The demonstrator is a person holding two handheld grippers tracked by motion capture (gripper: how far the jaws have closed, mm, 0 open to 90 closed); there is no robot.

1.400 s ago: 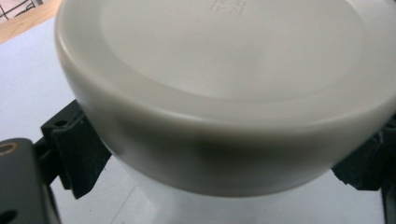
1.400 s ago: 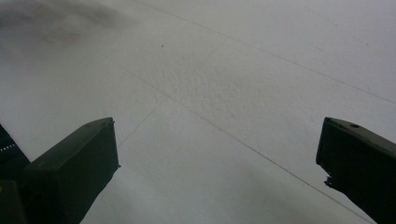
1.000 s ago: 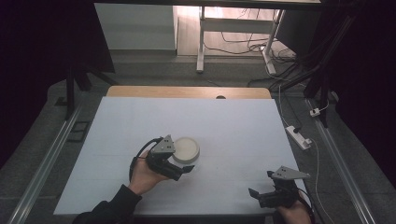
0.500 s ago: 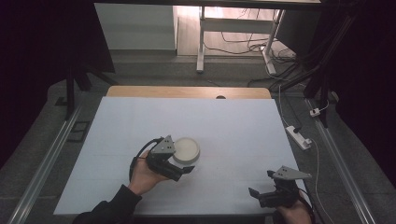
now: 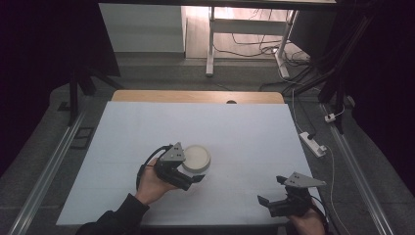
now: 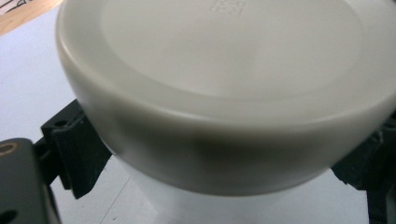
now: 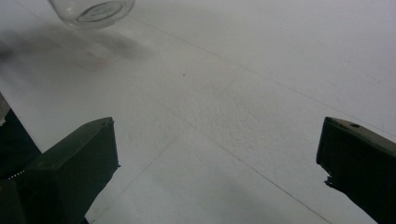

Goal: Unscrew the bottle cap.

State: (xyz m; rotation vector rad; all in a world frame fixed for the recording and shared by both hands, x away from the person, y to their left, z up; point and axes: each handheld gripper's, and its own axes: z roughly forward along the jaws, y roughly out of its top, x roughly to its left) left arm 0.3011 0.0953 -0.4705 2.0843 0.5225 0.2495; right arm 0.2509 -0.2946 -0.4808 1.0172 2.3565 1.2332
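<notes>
my left gripper (image 5: 188,172) clamps the jar (image 5: 195,161) below its white lid (image 6: 224,84), mid-table (image 5: 244,132), near side. my right gripper (image 5: 279,193) gapes, holding nothing, at the front right edge.

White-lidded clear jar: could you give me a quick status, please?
Left gripper shut on white-lidded clear jar. Right gripper open, apart from it. White table bare around jar.

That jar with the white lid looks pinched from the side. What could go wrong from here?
The left gripper grips the jar just below its wide white lid; the glass may be smooth, so it could slip or tip if lifted. The right gripper waits open near the table's front edge, too far off to steady the jar quickly.
</notes>
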